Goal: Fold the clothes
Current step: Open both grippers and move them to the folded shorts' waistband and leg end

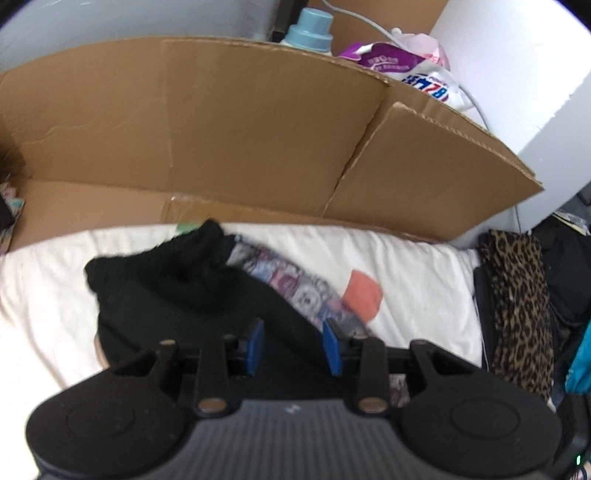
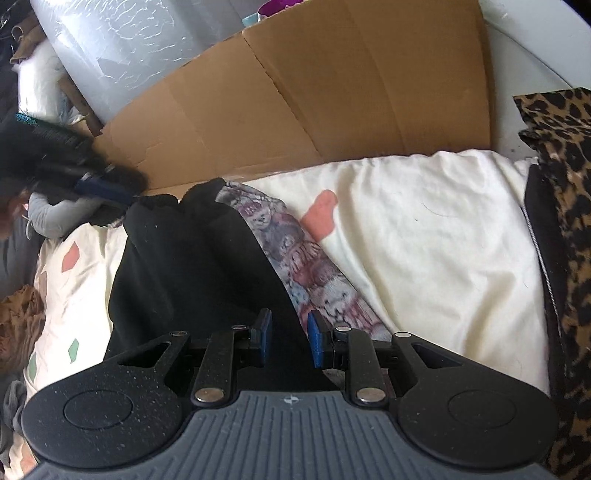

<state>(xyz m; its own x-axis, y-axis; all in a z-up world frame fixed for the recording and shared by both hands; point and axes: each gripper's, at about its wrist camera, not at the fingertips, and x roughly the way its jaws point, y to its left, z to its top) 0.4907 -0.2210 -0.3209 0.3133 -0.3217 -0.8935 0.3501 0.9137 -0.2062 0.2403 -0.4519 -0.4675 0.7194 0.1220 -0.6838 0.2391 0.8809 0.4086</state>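
My left tool (image 1: 293, 345) hangs over the black garment (image 1: 177, 284) with its blue pads spread apart, holding nothing. My right tool (image 2: 290, 339) is the same — spread wide, nothing between the pads. The black garment lies bunched on the cream bed sheet (image 2: 424, 236), with a patterned cloth (image 2: 295, 254) peeking out along its right side. A big cardboard sheet (image 1: 221, 129) stands behind the bed.

Behind flattened brown cardboard sheet (image 1: 229, 122): pale blue plastic bottle cap (image 1: 309, 31), purple-and-white detergent pouch (image 1: 413, 72), bubble-wrap roll (image 2: 122, 48).
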